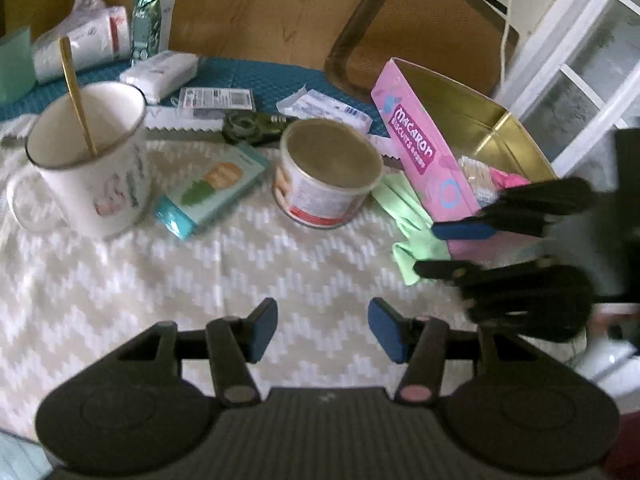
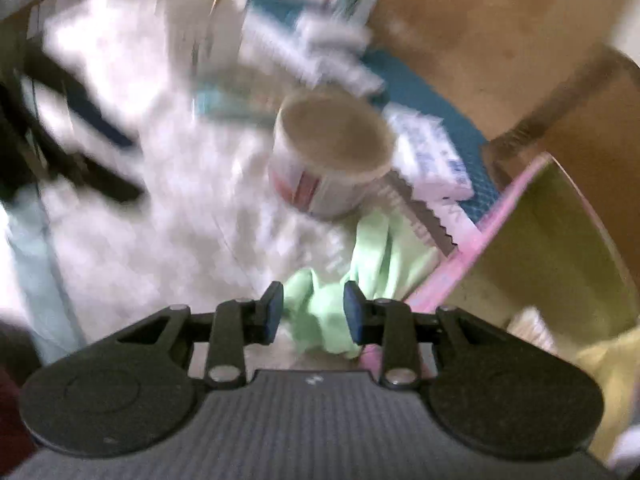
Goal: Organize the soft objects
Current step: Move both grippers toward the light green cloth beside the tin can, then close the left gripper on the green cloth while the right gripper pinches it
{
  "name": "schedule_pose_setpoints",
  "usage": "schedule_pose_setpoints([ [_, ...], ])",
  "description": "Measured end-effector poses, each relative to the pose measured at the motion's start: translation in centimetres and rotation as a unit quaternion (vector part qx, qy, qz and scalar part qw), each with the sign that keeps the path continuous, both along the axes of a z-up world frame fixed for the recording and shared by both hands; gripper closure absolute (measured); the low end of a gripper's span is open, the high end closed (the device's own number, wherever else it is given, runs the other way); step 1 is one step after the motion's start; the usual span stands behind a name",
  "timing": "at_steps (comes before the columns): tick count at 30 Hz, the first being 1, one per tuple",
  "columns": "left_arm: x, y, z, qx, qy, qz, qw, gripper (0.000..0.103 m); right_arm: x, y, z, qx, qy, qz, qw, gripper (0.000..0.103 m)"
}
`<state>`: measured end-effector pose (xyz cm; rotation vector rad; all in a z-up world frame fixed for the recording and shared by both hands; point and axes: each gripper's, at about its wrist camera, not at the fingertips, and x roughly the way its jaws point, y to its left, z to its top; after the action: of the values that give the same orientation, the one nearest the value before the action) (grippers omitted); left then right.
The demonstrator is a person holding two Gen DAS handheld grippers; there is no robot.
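Nearest in the left wrist view, the left gripper (image 1: 323,330) hovers over the zigzag cloth (image 1: 160,288) with its jaws partly apart and nothing between them. Taking the tin (image 1: 328,174) as landmark: it stands upright on the cloth beyond that gripper, its lid on.

Just right of the tin and touching its base lies the green cloth (image 1: 404,236), crumpled, running down toward the viewer. The right gripper (image 2: 314,312) has its blue pads (image 2: 354,316) on either side of the near end of this green cloth (image 2: 320,312); the right wrist view is smeared, so I cannot tell whether the pads press on the fabric or only flank it. From the left wrist view the same gripper (image 1: 460,248) comes in from the right, low over the fabric.

Right of the tin, past the green cloth, stands the pink box (image 1: 424,156), open, gold inside, with pink and white soft things (image 1: 496,180) in its near corner.

Left of the tin lies a teal pack (image 1: 212,192), flat and tilted; farther left stands a mug (image 1: 92,168) with a gold spoon (image 1: 76,92) leaning in it.

Behind the tin sit a dark tape dispenser (image 1: 248,126) and paper packets (image 1: 320,106). Farther back left lie a white pack (image 1: 160,74), a carton (image 1: 146,28) and a bag (image 1: 80,40).
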<state>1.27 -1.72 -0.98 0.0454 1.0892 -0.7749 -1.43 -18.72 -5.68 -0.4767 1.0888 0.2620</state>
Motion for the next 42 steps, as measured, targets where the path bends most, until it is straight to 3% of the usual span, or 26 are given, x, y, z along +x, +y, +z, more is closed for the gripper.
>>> schedule_pose_setpoints([
  [2,0.8,0.9,0.2,-0.002,-0.003,-0.015,0.9999,0.051,0.7,0.4,-1.2,-0.055,0.026,0.021,0.998,0.066],
  [4,1.6,1.7,0.2,-0.004,-0.004,-0.026,0.9997,0.052,1.5,0.3,-1.1,-0.058,0.04,0.021,0.997,0.064],
  [5,2.0,2.1,0.1,-0.004,-0.003,-0.03,0.9995,0.052,2.0,0.0,-0.9,-0.042,0.06,0.008,0.997,0.076],
  [6,2.4,2.5,0.1,-0.005,-0.002,-0.033,0.9994,0.052,2.3,-0.5,-0.7,-0.027,0.067,-0.012,0.997,0.079],
  [7,2.8,2.9,0.0,-0.006,0.0,-0.036,0.9993,0.052,2.4,-0.8,-0.5,-0.027,0.066,-0.027,0.997,0.095],
  [11,4.4,3.9,-0.5,-0.012,0.011,-0.039,0.9991,0.052,2.2,-1.6,0.3,0.059,0.084,-0.105,0.989,0.095],
  [13,5.2,4.3,-0.7,-0.014,0.017,-0.042,0.9989,0.052,1.5,0.0,0.2,0.071,0.085,-0.102,0.989,0.095],
  [16,6.1,4.6,-1.0,-0.018,0.026,-0.047,0.9984,0.051,1.1,3.2,0.7,0.164,0.092,-0.096,0.978,0.095],
  [18,6.6,4.7,-1.3,-0.019,0.034,-0.052,0.9979,0.051,1.4,6.4,1.0,0.176,0.072,-0.066,0.979,0.095],
  [21,7.1,4.8,-1.8,-0.019,0.046,-0.055,0.9973,0.051,2.5,7.2,1.2,0.237,0.04,-0.061,0.969,0.082],
  [22,7.3,4.9,-1.9,-0.019,0.049,-0.054,0.9972,0.051,2.7,6.7,1.4,0.233,0.037,-0.077,0.969,0.06],
  [23,7.5,5.1,-2.0,-0.017,0.05,-0.052,0.9973,0.051,2.7,5.9,1.6,0.235,0.034,-0.093,0.967,0.045],
  [26,7.7,6.1,-2.1,-0.015,0.052,-0.049,0.9973,0.051,2.2,3.4,2.2,0.254,0.027,-0.117,0.96,0.043],
  [29,7.7,6.9,-2.3,-0.013,0.061,-0.048,0.9969,0.051,1.6,2.9,1.4,0.227,0.024,-0.137,0.964,0.032],
  [31,7.7,6.9,-2.4,-0.018,0.068,-0.052,0.9961,0.051,1.7,3.0,0.6,0.211,0.035,-0.145,0.966,0.031],
  [36,7.9,5.3,-2.6,-0.034,0.089,-0.069,0.993,0.051,2.4,5.6,-0.6,0.182,0.043,-0.101,0.977,0.028],
  [40,7.2,3.3,-3.6,-0.01,0.095,-0.087,0.9917,0.058,2.4,8.3,-1.3,0.158,0.03,-0.045,0.986,0.029],
  [42,6.4,3.1,-3.9,-0.006,0.085,-0.096,0.9917,0.073,2.5,8.7,-1.2,0.169,0.026,-0.034,0.985,0.039],
])
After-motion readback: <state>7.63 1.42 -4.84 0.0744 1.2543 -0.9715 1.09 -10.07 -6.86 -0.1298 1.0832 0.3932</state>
